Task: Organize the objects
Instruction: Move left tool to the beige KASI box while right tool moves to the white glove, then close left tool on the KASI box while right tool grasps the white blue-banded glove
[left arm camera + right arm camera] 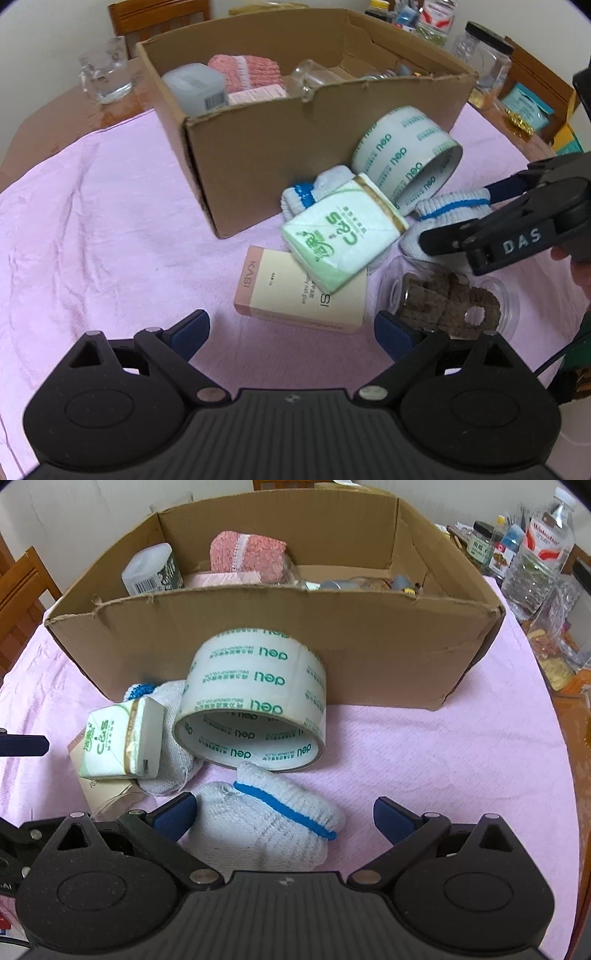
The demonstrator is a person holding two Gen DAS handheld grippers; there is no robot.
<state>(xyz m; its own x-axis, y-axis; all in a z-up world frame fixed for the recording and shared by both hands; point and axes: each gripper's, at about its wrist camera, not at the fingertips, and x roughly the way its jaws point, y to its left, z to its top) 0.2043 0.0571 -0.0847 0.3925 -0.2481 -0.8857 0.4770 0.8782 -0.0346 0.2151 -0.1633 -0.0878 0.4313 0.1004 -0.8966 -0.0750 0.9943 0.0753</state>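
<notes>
A cardboard box [266, 147] stands on the pink cloth and holds several items; it also shows in the right wrist view [369, 657]. In front lie a tape roll [406, 158] [251, 698], a tissue pack [343, 243] [122, 738], a KASI carton [295, 299], a clear jar of brown rings [450, 302] and white gloves with blue bands [450, 210] [266, 823]. My left gripper [291, 332] is open just before the carton. My right gripper [284, 818] is open around a glove; it also shows in the left wrist view [458, 221].
A glass mug [105, 70] stands left of the box. Jars, bottles and packets [535, 554] crowd the table to the right of the box. A wooden chair [159, 18] stands behind the table.
</notes>
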